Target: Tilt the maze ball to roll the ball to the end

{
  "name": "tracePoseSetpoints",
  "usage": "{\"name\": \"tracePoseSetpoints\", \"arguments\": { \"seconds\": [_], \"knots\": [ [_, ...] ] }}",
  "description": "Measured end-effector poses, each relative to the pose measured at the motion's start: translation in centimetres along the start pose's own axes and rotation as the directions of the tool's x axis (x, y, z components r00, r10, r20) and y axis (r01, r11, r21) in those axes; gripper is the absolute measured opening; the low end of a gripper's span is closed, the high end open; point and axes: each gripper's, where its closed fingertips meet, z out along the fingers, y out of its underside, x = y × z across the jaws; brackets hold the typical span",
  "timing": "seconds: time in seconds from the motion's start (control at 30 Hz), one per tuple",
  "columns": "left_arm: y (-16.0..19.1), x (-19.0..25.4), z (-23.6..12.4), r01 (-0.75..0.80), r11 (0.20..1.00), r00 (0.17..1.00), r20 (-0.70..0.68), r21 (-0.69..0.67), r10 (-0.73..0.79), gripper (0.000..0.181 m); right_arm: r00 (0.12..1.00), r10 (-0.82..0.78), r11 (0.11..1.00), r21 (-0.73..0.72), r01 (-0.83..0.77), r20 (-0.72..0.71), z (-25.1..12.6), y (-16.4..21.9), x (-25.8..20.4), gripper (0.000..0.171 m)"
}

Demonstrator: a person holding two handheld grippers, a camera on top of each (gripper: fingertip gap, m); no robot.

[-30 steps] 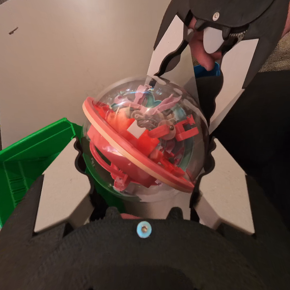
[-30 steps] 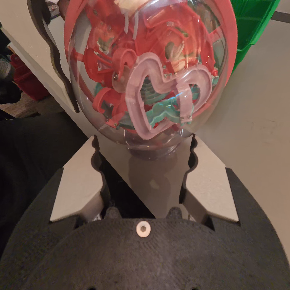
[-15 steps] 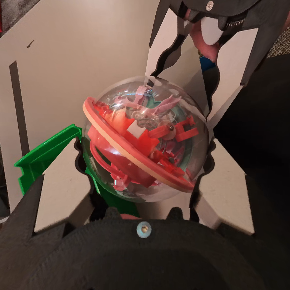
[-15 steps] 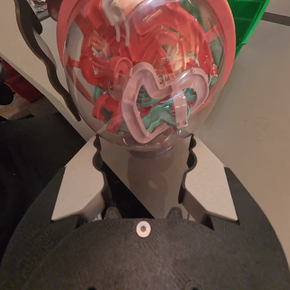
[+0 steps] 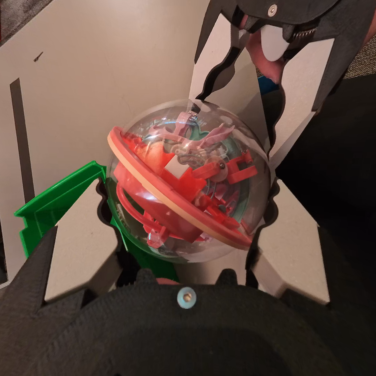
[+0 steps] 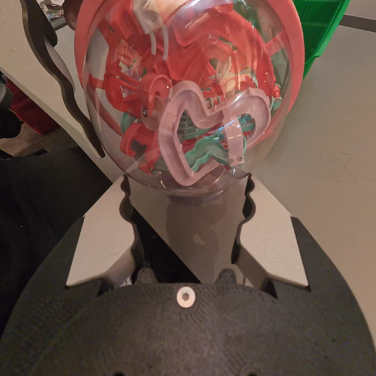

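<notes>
The maze ball is a clear sphere with a red rim and red, pink and teal tracks inside. My left gripper is shut on it, one finger on each side, and holds it above the table with the rim tilted. My right gripper meets it from the opposite side, both fingertips pressed on the sphere's clear shell. It also shows in the left wrist view. One left finger shows in the right wrist view. I cannot pick out the small rolling ball among the tracks.
A green plastic bin stands on the beige table just beyond the sphere; it also shows in the right wrist view. A dark stripe marks the table. The table edge and a person's dark clothing lie beside the sphere.
Both grippers stayed on the sphere and turned it a little. The table and green bin shifted in the left wrist view, bringing the dark stripe into sight. The sphere fills more of the right wrist view.
</notes>
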Motion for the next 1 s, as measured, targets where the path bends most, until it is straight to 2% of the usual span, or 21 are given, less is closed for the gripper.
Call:
{"name": "tracePoseSetpoints", "arguments": {
  "seconds": [0.37, 0.43, 1.0],
  "knots": [
    [0.1, 0.0, 0.0, 0.001, 1.0, 1.0, -0.008, -0.021, -0.002, 0.15, 1.0, -0.002, 0.998, 0.06, 0.002, -0.005, -1.9, -1.4, 0.5, 0.111],
    [0.1, 0.1, 0.1, -0.006, 0.999, 1.0, -0.014, -0.032, 0.005, 0.15, 1.0, -0.005, 0.998, 0.055, 0.005, 0.005, -1.5, -1.3, 0.2, 0.107],
    [-0.4, 0.0, 0.9, -0.099, 0.976, 0.994, -0.063, -0.195, 0.088, 0.149, 0.996, 0.076, 0.995, 0.065, -0.079, 0.049, -0.3, 0.0, 0.2, 0.109]
  ]
}}
